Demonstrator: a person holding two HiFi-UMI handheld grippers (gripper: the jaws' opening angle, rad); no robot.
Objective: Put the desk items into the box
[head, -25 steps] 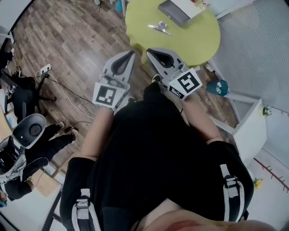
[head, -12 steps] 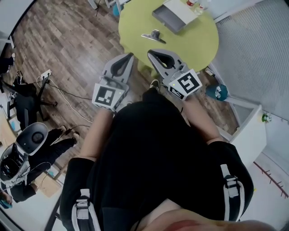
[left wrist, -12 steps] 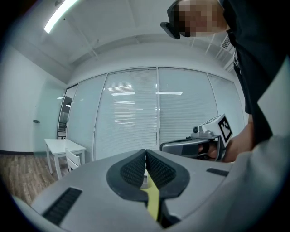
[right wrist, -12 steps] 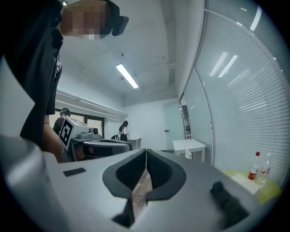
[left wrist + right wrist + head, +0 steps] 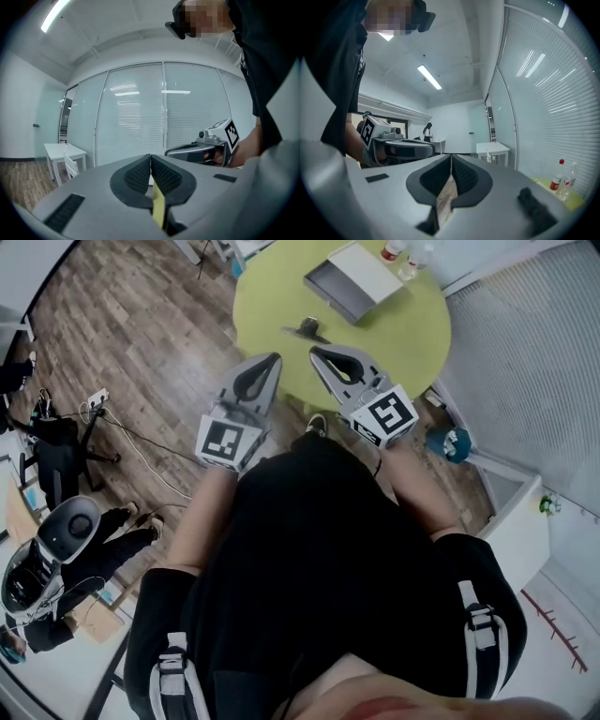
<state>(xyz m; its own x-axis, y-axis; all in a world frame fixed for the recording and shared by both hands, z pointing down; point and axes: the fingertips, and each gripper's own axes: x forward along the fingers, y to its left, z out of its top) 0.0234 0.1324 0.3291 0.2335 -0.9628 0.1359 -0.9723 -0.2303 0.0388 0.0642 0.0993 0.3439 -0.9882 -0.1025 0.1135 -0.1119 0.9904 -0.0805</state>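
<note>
Since the earlier frame, the green table (image 5: 394, 343) has drawn closer to both grippers.

Head view: the left gripper (image 5: 266, 364) and right gripper (image 5: 323, 354) hover at the table's near edge. A small metal item (image 5: 307, 329) lies just beyond them, and the grey box (image 5: 349, 279) sits farther off.

Left gripper view: the jaws are pressed together, holding nothing.

Right gripper view: the jaws are also together and empty. Two bottles (image 5: 562, 176) stand at the far right.

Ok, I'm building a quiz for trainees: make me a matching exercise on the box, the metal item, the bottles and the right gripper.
1 box
2 metal item
3 bottles
4 right gripper

a at the far edge of the table
b shut, empty
c grey and white
d between box and near edge

Pairs: 1-c, 2-d, 3-a, 4-b
</note>
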